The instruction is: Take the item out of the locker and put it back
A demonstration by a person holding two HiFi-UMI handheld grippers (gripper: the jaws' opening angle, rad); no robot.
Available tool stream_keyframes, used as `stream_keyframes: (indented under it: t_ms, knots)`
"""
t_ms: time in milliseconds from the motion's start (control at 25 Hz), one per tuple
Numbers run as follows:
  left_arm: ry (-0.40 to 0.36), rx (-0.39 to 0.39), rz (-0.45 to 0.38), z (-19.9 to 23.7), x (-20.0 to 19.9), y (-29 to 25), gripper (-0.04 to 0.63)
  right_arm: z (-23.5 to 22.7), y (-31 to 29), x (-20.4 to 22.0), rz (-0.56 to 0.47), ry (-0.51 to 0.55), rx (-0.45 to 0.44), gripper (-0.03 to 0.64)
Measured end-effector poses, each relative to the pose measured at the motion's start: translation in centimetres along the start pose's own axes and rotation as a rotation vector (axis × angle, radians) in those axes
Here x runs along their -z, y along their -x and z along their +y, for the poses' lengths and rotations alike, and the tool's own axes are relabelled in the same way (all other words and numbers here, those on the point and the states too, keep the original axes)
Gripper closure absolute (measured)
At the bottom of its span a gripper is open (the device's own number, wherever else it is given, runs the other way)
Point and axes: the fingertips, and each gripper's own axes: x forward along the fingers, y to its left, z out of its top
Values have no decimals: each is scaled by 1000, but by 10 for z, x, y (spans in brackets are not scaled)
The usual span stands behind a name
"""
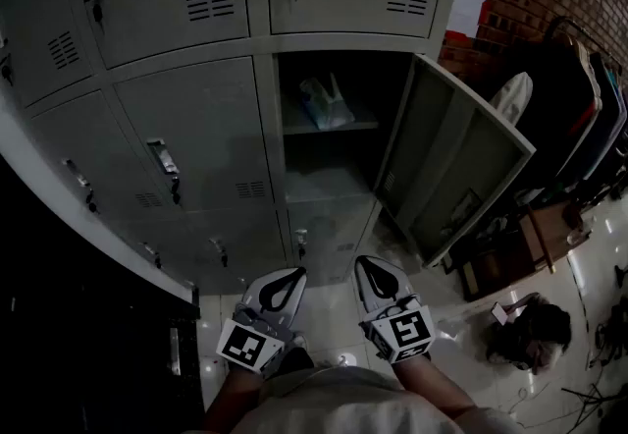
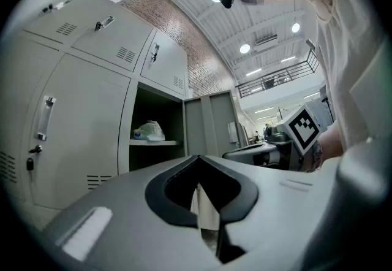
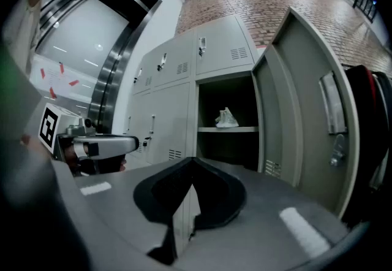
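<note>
With my left gripper (image 1: 287,280) and right gripper (image 1: 371,270) both pressed together, empty, I risk nudging the bag (image 1: 324,104) back along its shelf (image 1: 339,128) unless one spreads first

Dim head view, ceiling lamps (image 2: 245,48) glaring in left gripper view, fisheye bending, dark corners

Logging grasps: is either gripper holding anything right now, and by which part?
Nothing is held. The left gripper and right gripper are both shut and empty; the item lies on the locker shelf.
</note>
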Motion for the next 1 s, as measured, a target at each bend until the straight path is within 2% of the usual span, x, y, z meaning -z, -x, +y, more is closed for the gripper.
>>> stream_keyframes:
  t_ms: [320,640,720,800,840,920,1000]
  knots:
    - [-29,15,-48,94,-25,-33,594,-30,-91,-31,-65,-5,91,617]
    - [-40,-15,-39,130,-23,-53,594,-41,-134,-49,-70,39,51,616]
    - [-46,-7,-48,129,-25,-57,594,-49,-150,-62,-77,56,37,527]
    - [-56,-10,-29,130,-22,-57,594,-61,-172,-84,-102,97,37,363]
    - [-56,-25,-13,133,-19,-58,594,-68,-186,-98,-122,122,41,311]
    - [-40,-61,4,144,-14,-58,594,-84,-217,-126,-174,162,43,247]
    - [-30,-87,2,152,-12,-57,594,-96,-242,-145,-198,169,43,219]
